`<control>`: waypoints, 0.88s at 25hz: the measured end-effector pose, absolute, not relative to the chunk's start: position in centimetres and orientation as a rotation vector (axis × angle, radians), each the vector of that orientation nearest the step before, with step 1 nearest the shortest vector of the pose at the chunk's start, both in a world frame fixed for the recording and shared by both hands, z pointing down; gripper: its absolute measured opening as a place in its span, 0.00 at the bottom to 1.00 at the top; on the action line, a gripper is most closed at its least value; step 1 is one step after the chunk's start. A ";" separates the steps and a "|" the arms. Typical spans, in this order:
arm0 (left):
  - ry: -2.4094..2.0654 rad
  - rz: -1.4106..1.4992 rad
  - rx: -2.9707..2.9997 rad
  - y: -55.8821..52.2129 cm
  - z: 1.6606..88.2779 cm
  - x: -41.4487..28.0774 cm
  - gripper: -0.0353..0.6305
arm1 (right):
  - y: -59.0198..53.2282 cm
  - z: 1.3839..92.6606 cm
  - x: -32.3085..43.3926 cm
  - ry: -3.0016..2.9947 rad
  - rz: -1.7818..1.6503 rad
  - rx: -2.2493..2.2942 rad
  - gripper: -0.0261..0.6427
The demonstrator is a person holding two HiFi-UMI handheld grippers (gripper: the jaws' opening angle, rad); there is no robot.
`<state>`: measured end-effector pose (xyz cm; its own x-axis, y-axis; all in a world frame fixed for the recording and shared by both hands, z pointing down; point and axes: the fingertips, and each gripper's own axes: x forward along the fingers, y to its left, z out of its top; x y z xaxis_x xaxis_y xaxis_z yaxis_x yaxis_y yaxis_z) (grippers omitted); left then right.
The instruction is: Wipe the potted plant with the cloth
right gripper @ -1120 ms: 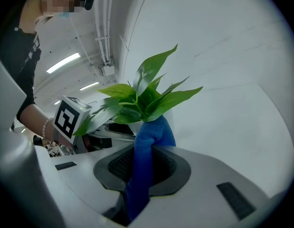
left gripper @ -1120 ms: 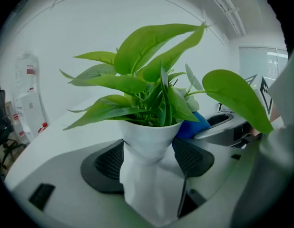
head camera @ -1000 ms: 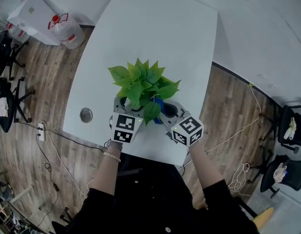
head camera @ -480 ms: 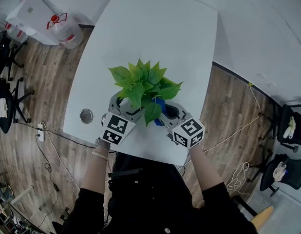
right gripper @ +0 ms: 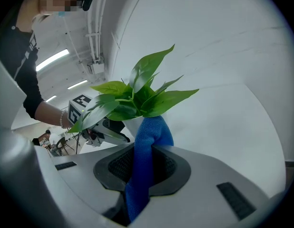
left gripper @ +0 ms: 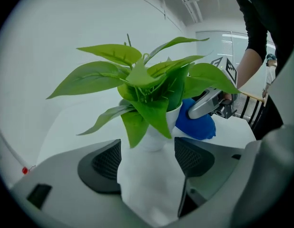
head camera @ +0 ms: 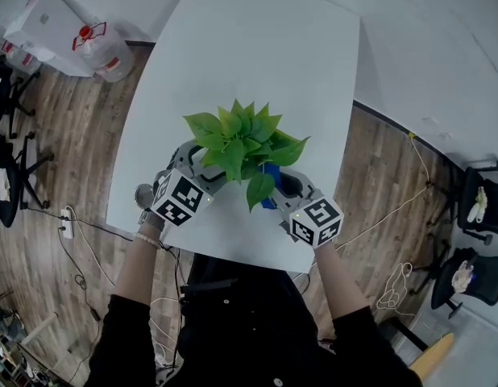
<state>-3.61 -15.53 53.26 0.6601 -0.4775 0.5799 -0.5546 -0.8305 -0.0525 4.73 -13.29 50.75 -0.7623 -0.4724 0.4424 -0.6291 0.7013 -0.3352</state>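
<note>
The potted plant (head camera: 242, 139) has broad green leaves and a white pot (left gripper: 155, 133); it stands near the front edge of the white table (head camera: 257, 47). My left gripper (head camera: 199, 164) is at the plant's left side, and in its own view its open jaws (left gripper: 147, 158) face the pot with the pot just beyond the pads. My right gripper (head camera: 276, 184) is at the plant's right, shut on a blue cloth (right gripper: 143, 160). The cloth's upper end presses against the pot's side (left gripper: 197, 122), under the leaves (right gripper: 137, 96).
A round cable hole (head camera: 141, 193) in the table lies just left of my left gripper. The table's front edge (head camera: 233, 258) runs close below both grippers. On the wooden floor are a water jug (head camera: 104, 51) at far left, cables and office chairs (head camera: 475, 208).
My left gripper has swung leftward and turned around the plant's left side. The right gripper with the cloth has barely shifted, and the plant sits slightly further right.
</note>
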 end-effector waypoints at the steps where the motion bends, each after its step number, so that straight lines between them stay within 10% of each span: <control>1: -0.829 0.917 2.762 -15.7 53.3 -3.6 0.57 | -13.4 50.8 4.8 -2.583 0.685 0.878 0.18; 22: -0.726 0.834 2.855 -16.6 52.3 -0.9 0.55 | -14.7 51.0 5.4 -2.505 0.702 1.081 0.18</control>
<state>-0.86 -16.60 52.35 0.7395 -0.4197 0.5263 -0.4633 -0.8845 -0.0544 5.41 -14.72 51.02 -0.6610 -0.5850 0.4699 -0.7440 0.5923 -0.3092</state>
